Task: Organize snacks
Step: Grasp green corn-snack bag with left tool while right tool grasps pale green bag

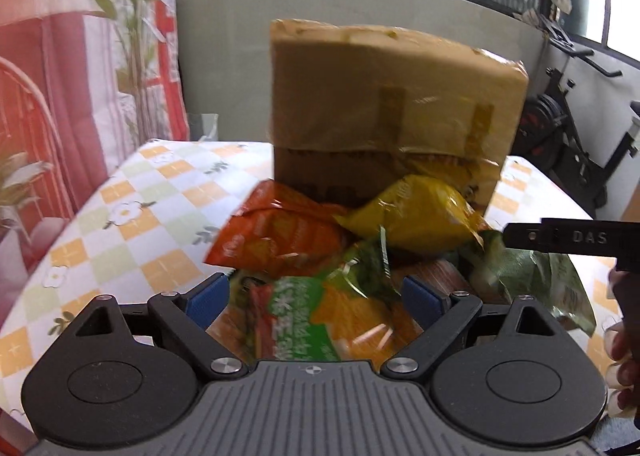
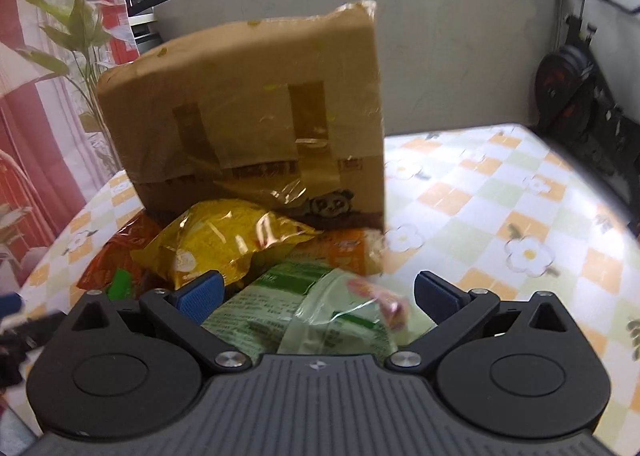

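At the far left of the pile, an orange snack bag (image 1: 276,236) lies on my desk (image 1: 132,216) with its checked flower-print cloth, left of and in front of the taped cardboard box (image 1: 384,104), which stands upright at the middle of the desk. Just right of the orange bag, a yellow bag (image 1: 416,216) leans against the foot of the box. In front of the box and below both, a green-and-orange packet (image 1: 316,320) lies between the blue pads of my left tongs (image 1: 316,296), which stand wide, the pads clear of the wrapper. Right of that packet, still in front of the box, a pale green bag (image 1: 532,276) sits under the black finger of my right tongs (image 2: 316,292), which reaches in from the right edge of the left view. Seen from the right wrist, those tongs also stand wide, with a pale green packet (image 2: 304,312) between the pads, touching neither; the yellow bag (image 2: 224,244) lies just beyond, against the box (image 2: 256,112). Right of the box the desk cloth (image 2: 500,216) lies bare.
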The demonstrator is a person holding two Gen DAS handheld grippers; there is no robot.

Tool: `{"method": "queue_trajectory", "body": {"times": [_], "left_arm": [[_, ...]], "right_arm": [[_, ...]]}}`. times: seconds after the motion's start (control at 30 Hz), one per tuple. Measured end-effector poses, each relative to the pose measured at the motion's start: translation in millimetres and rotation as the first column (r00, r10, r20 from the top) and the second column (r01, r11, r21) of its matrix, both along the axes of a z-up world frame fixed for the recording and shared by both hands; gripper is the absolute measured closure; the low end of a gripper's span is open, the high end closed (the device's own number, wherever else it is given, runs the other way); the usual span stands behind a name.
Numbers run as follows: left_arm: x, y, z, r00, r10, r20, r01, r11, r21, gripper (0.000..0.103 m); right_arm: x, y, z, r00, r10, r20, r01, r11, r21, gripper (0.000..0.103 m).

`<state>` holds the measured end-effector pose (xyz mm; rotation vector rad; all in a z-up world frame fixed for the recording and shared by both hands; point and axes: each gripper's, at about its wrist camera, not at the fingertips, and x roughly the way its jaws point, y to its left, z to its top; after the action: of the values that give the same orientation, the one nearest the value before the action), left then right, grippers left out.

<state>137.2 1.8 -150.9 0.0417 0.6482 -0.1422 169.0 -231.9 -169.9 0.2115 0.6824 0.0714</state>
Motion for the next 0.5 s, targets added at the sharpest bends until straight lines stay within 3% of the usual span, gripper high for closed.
{"method": "queue_trajectory", "body": {"times": [0.13,0.5], "left_arm": [[5.7,-9.6,-6.0,0.999,-0.035,-0.014,0.035,0.999,0.011,0.009],[13.6,-23.5,-25.6,0.994,-0.026,-0.106,0.029,0.999,0.032,0.009]], "right_arm": [[-1.9,0.8,-3.8,1.000,-0.005,-0.013,0.005,1.000,0.008,0.000],[-7.8,0.9,-3.1,1.000,0.013,0.012,-0.014,1.000,0.028,0.000]]}}
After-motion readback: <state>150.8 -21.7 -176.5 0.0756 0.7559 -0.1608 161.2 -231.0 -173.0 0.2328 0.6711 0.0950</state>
